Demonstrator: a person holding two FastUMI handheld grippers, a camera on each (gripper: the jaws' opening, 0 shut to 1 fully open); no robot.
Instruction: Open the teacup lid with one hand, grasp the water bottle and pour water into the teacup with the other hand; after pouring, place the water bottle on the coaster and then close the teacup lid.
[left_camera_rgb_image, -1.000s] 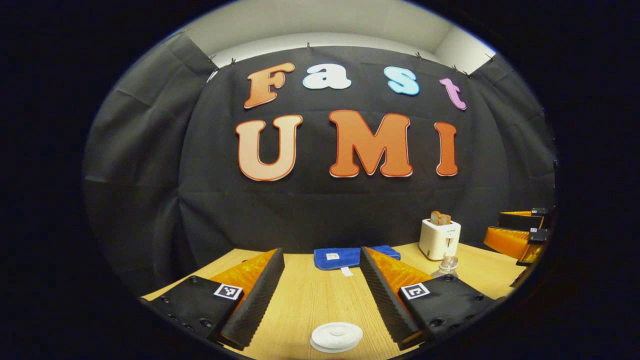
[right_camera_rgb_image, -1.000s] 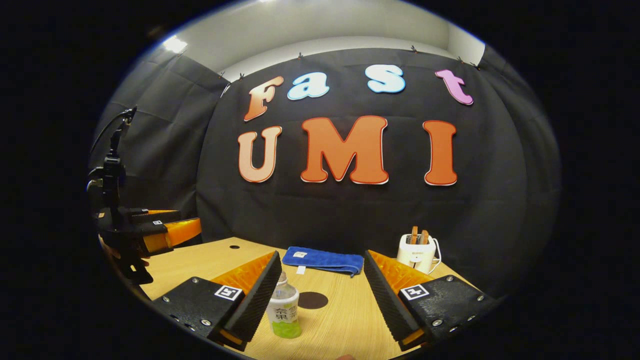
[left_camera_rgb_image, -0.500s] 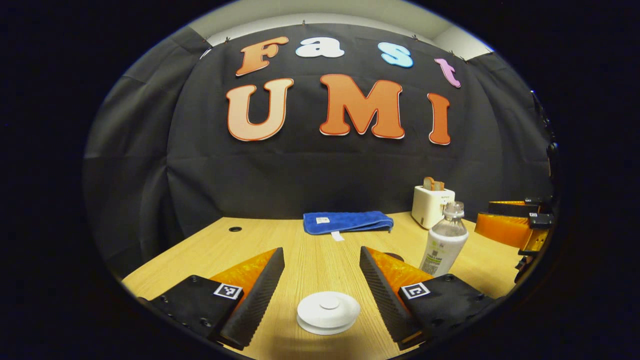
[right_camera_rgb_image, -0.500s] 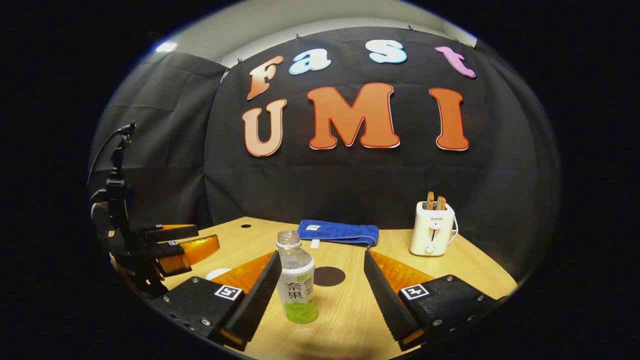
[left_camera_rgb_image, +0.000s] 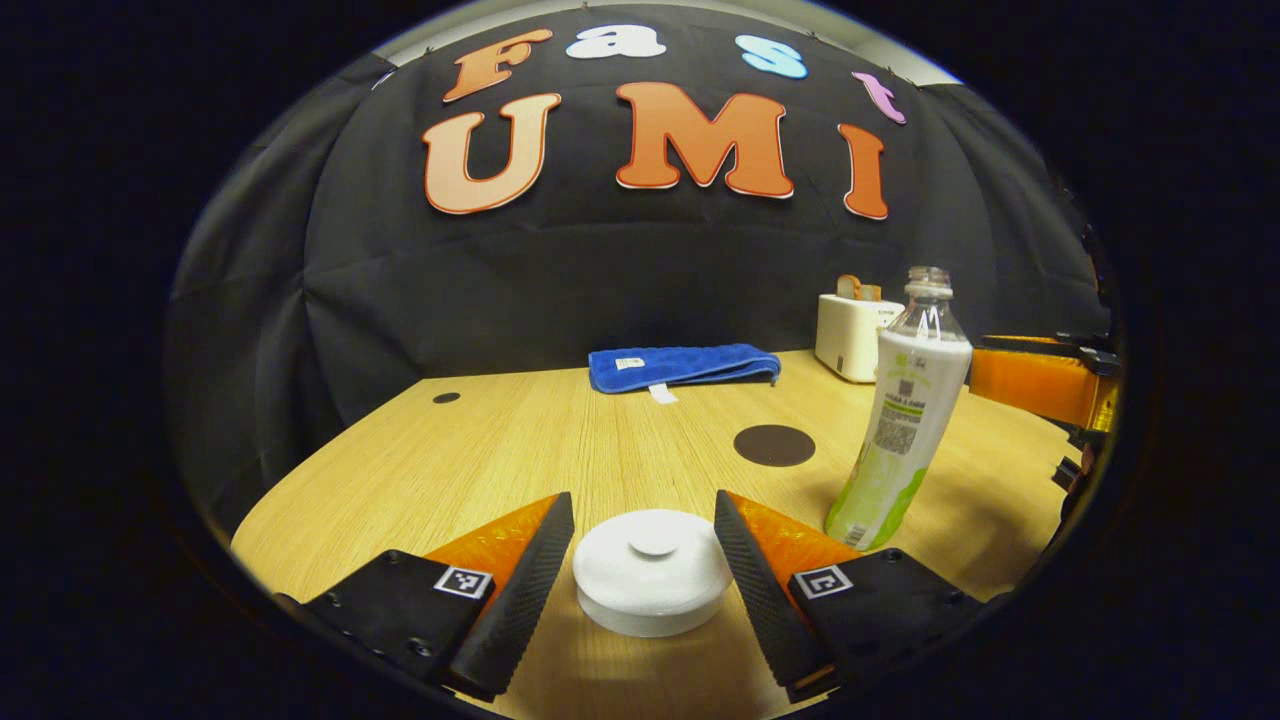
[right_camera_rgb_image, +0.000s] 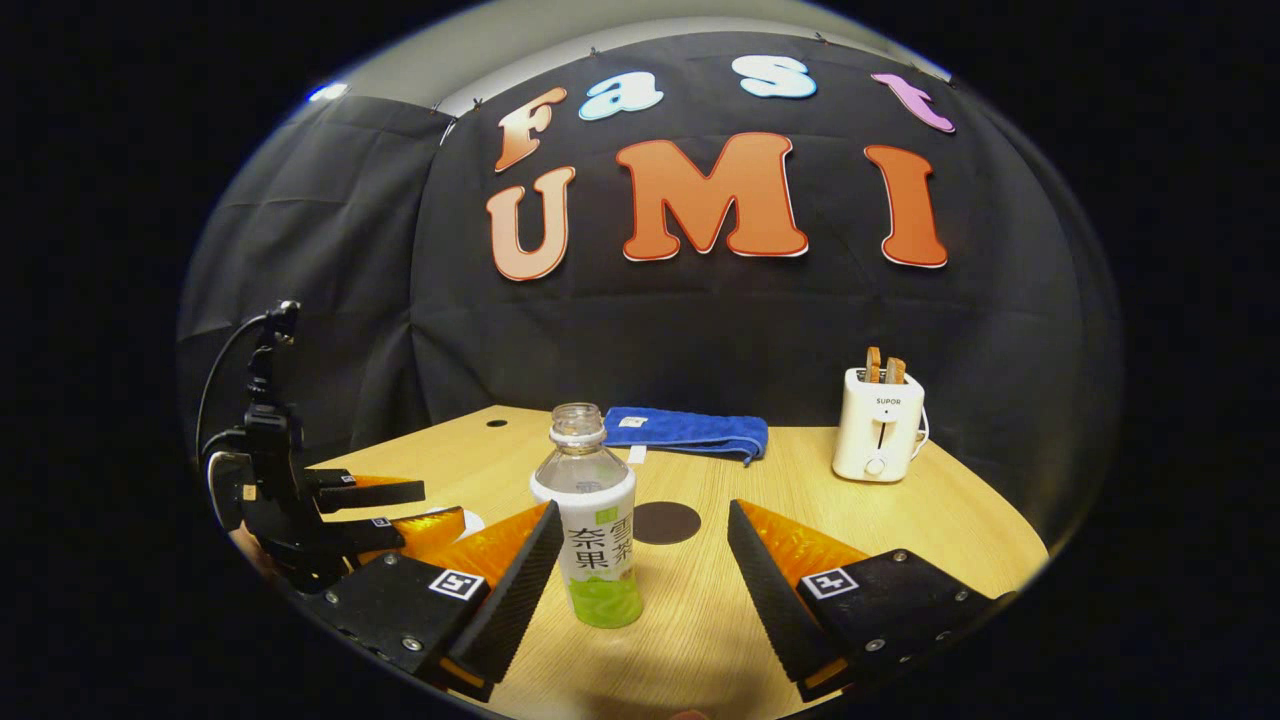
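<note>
The white teacup (left_camera_rgb_image: 650, 585), its knobbed lid (left_camera_rgb_image: 652, 545) on, sits low in the left gripper view. My left gripper (left_camera_rgb_image: 641, 498) is open, one finger close on each side of the lid. To its right stands the capless water bottle (left_camera_rgb_image: 905, 430) with a white and green label. Just behind that is the round dark coaster (left_camera_rgb_image: 773, 445). In the right gripper view my right gripper (right_camera_rgb_image: 644, 507) is open, and the bottle (right_camera_rgb_image: 595, 530) stands between the fingers, close to the left finger (right_camera_rgb_image: 515, 590). The coaster (right_camera_rgb_image: 667, 522) lies behind it.
A folded blue towel (left_camera_rgb_image: 680, 365) lies at the back of the wooden table (left_camera_rgb_image: 520, 440). A white toaster (right_camera_rgb_image: 880, 435) holding toast stands back right. The right gripper (left_camera_rgb_image: 985, 355) shows at the far right, and the left gripper (right_camera_rgb_image: 440, 505) at the left.
Both grippers have come down and forward. The teacup now lies between the left fingers, and the bottle stands taller between the right fingers. Neither gripper has changed its opening.
</note>
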